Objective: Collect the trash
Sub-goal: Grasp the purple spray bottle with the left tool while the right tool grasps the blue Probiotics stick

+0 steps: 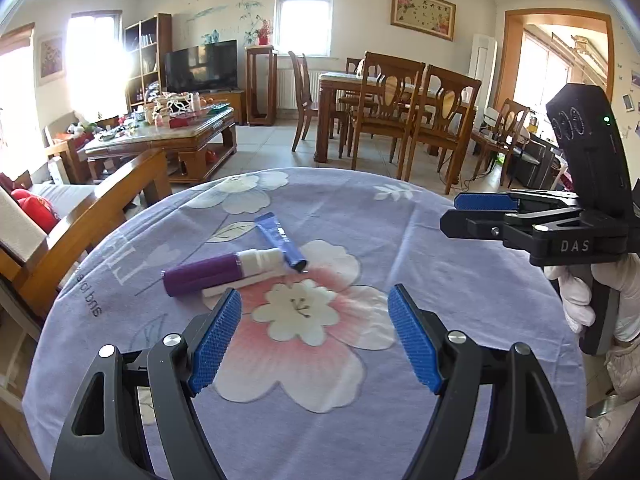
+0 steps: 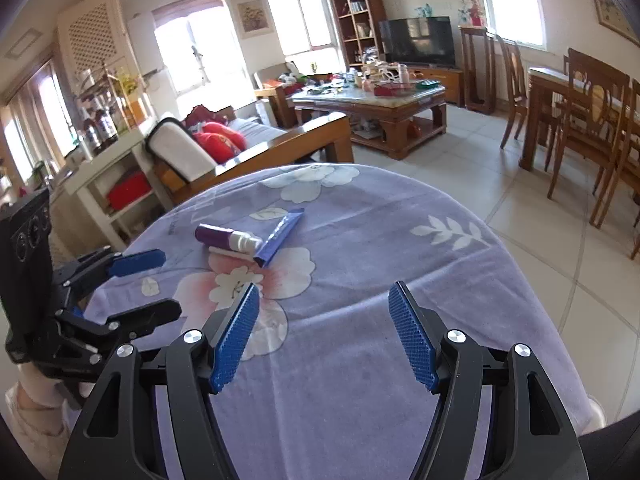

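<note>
A purple tube with a white cap lies on the lilac flowered tablecloth. A flat white piece lies under it. A blue tube lies against its cap end. My left gripper is open and empty, just short of the purple tube; it also shows at the left of the right wrist view. My right gripper is open and empty above bare cloth, and shows at the right of the left wrist view.
The cloth-covered table ends in a rounded far edge. Beyond it stand a wooden sofa with red cushions, a cluttered coffee table, and a dining table with chairs. A white shelf unit stands left of the table.
</note>
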Tool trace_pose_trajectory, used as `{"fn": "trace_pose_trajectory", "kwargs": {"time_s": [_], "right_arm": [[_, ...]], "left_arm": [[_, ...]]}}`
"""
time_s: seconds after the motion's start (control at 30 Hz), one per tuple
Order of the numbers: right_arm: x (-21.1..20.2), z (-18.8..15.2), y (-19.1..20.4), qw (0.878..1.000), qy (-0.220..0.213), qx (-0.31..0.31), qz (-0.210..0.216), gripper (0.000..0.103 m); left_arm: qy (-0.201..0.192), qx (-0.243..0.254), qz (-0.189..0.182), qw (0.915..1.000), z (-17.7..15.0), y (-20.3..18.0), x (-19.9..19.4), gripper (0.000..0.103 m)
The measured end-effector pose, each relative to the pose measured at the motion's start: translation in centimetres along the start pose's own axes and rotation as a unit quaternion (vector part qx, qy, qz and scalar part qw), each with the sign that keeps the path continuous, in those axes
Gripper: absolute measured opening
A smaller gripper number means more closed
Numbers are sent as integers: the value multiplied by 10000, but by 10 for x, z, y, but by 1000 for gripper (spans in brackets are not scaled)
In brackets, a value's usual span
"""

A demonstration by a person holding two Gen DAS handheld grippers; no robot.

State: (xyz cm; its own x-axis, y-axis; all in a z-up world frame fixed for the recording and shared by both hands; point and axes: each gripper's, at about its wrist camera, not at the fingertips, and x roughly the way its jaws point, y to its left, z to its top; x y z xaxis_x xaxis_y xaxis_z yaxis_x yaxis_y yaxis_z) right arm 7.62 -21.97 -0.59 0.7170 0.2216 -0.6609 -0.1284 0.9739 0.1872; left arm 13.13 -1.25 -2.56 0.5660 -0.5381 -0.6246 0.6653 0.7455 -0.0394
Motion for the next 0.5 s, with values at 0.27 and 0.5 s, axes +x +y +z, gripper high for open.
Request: {"fn": "trace_pose_trajectory", "kwargs": {"time_s": [0.27, 0.5], "right_arm": [[40, 24, 16, 9996, 219, -198, 53, 67], [69, 39, 26, 9986, 378, -364, 27, 67]], "left_arm": [[288, 45, -104, 9995, 8, 40, 23, 75], [562, 329, -152, 9978, 14, 58, 44, 75]]}}
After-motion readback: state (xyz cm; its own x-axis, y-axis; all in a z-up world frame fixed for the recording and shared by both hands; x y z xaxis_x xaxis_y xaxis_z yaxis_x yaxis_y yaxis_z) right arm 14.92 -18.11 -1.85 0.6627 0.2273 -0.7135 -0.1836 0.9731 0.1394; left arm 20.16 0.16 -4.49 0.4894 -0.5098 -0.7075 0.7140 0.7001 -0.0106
